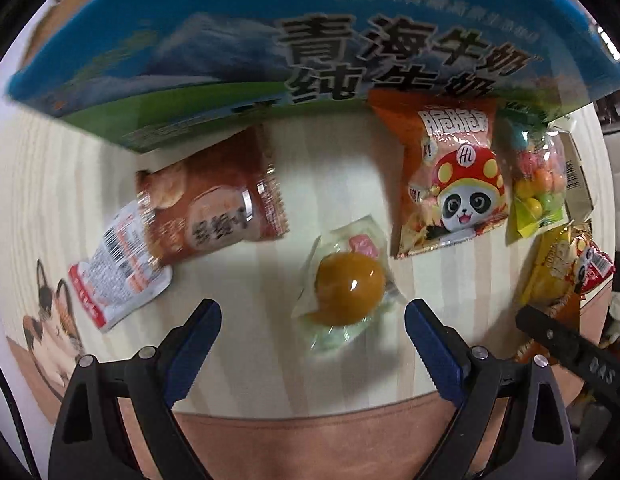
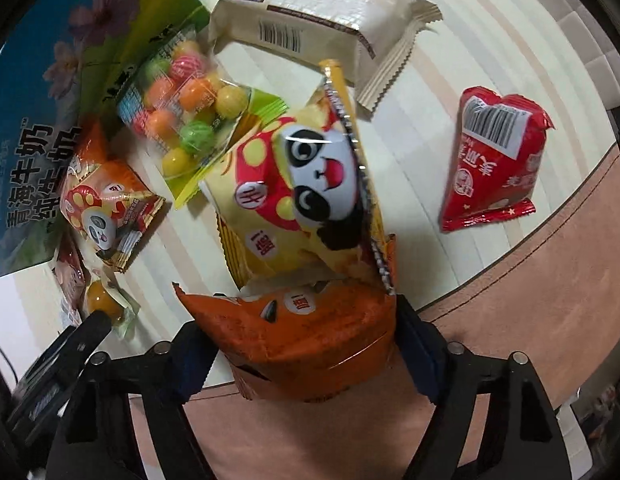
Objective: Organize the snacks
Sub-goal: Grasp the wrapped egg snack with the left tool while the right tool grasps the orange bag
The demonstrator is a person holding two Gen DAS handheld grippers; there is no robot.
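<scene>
The left gripper (image 1: 313,320) points down at a pale wood-striped tabletop (image 1: 70,168), its blue-padded jaws spread wide on either side of a clear plastic packet holding a round amber jelly (image 1: 348,294); the pads stand apart from the wrapper and do not touch it. Beyond the jelly on the far left lies a brown foil pastry packet (image 1: 214,200) overlapping a red-and-white sachet with a barcode (image 1: 116,270). On the far right an orange panda-print crisp bag (image 1: 450,176) lies beside a clear bag of coloured candy balls (image 1: 540,184), both just in front of a large blue milk carton box with a mountain picture (image 1: 270,40). The right gripper (image 2: 302,340) has an orange snack bag (image 2: 310,328) between its jaws; the bag fills the gap, but whether the pads press on it cannot be told. A yellow panda-print bag (image 2: 302,200) rests just beyond and against that orange one. Farther off lies a cream wrapper with a barcode (image 2: 322,28), and well apart on the right a red foil packet (image 2: 494,164). A terracotta mat edge (image 2: 530,300) lies nearest.
</scene>
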